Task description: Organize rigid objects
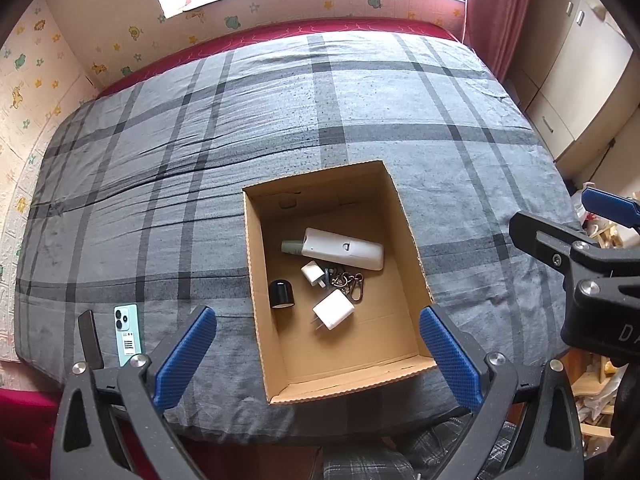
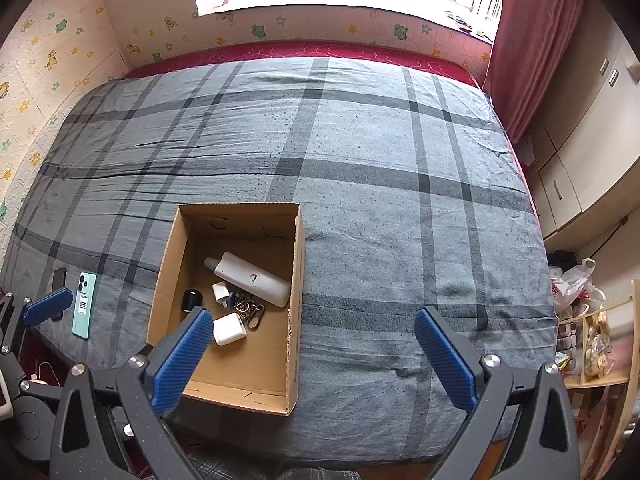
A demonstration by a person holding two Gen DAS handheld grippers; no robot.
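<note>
An open brown cardboard box (image 1: 404, 216) sits on the grey plaid bedspread (image 1: 240, 120) of a bed, in the lower centre of the left wrist view and lower left of centre in the right wrist view (image 2: 298, 280).

Inside the box, a long white plastic device with a grey tip (image 1: 336, 249) lies across the far half of the floor. Just below it in the frame is a small white plug adapter (image 1: 313, 273), with a bunch of metal key rings and clips (image 1: 348, 282) just beside it to the right. A short black cylinder (image 1: 281, 294) stands near the box's left wall, and a larger white square charger (image 1: 333, 309) lies lower, near the middle of the floor.

Outside the box, at lower left in the left wrist view, a mint-green smartphone (image 1: 129, 335) lies on its face on the bedspread, with a dark flat phone-like slab (image 1: 90, 339) just beside it on its left.

The left tool (image 1: 318, 356) hangs over the near end of the box, its blue-padded fingers (image 1: 186, 356) spread wide and holding nothing. The right tool (image 2: 316, 360) is likewise wide and holds nothing, over the bedspread to the right of the box.
</note>
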